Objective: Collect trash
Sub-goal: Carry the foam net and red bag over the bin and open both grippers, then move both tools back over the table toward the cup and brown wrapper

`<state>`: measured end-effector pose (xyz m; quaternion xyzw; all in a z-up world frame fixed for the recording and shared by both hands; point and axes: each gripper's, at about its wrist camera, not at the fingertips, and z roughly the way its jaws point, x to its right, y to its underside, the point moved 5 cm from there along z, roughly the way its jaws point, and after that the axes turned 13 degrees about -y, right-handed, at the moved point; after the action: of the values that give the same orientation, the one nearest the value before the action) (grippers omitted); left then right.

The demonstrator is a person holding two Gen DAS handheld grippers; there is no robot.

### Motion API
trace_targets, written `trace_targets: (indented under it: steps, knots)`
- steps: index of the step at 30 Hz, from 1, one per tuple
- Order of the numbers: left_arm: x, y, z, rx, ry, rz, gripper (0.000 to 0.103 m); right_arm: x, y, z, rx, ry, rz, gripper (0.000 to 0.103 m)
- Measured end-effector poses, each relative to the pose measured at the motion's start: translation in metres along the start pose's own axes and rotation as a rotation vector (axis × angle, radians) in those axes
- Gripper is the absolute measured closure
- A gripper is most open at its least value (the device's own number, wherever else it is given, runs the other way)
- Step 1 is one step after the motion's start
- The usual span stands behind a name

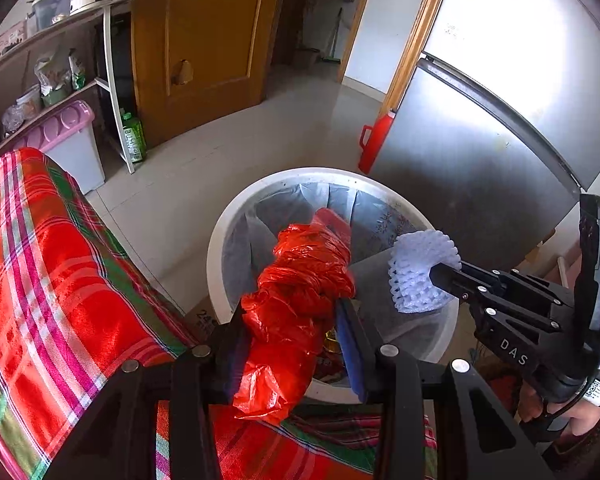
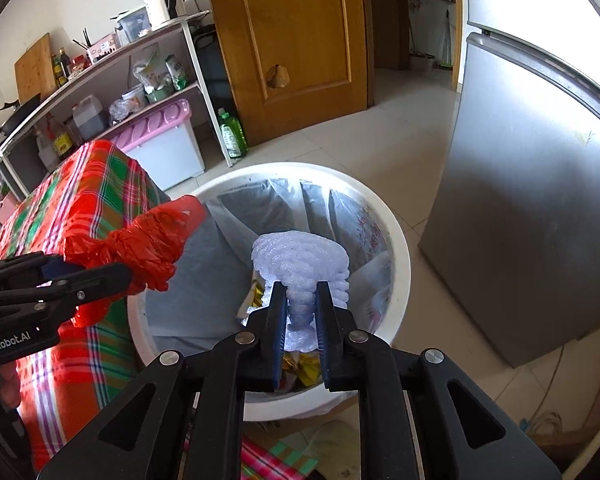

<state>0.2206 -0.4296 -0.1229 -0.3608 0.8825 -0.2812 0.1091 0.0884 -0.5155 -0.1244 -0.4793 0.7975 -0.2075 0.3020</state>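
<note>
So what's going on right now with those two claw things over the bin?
Left gripper clamped on red plastic bag. Right gripper pinching white foam net. Both above lined white bin. Nothing blocking the drop.

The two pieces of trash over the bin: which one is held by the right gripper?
The white foam net, pinched between the right gripper's fingers. The other piece, the red plastic bag, is in the left gripper.
</note>
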Motion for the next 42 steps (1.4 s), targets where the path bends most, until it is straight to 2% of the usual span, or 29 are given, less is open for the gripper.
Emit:
trace_targets:
  steps: [3,4,5,6,7,18,28,33,42]
  knots:
    - [0.000,0.000,0.003,-0.011,0.002,0.000,0.059,0.004,0.001,0.001,0.000,-0.012,0.012,0.076]
    - [0.000,0.001,0.003,-0.009,0.000,-0.001,0.059,0.004,0.001,0.001,0.001,-0.017,0.015,0.069]
    - [0.000,0.002,0.002,-0.008,-0.001,-0.004,0.056,0.002,0.001,0.001,0.002,-0.022,0.013,0.062]
    - [-0.001,0.002,0.002,-0.007,0.003,-0.006,0.049,0.002,0.001,0.001,0.002,-0.023,0.010,0.060]
    - [0.000,0.002,0.002,-0.005,0.004,-0.008,0.047,0.001,0.001,0.001,0.001,-0.019,0.006,0.058]
    - [-0.009,0.003,-0.014,0.023,0.008,-0.028,0.046,-0.006,0.001,-0.012,0.031,-0.012,0.016,0.058]
    - [-0.030,0.010,-0.039,0.064,-0.018,-0.068,0.046,-0.025,-0.001,-0.030,0.068,-0.017,-0.006,0.058]
    - [-0.046,0.016,-0.058,0.100,-0.039,-0.086,0.046,-0.046,-0.004,-0.044,0.101,-0.038,-0.031,0.058]
    - [-0.085,0.028,-0.092,0.149,-0.082,-0.140,0.046,-0.091,-0.009,-0.044,0.111,-0.079,-0.094,0.058]
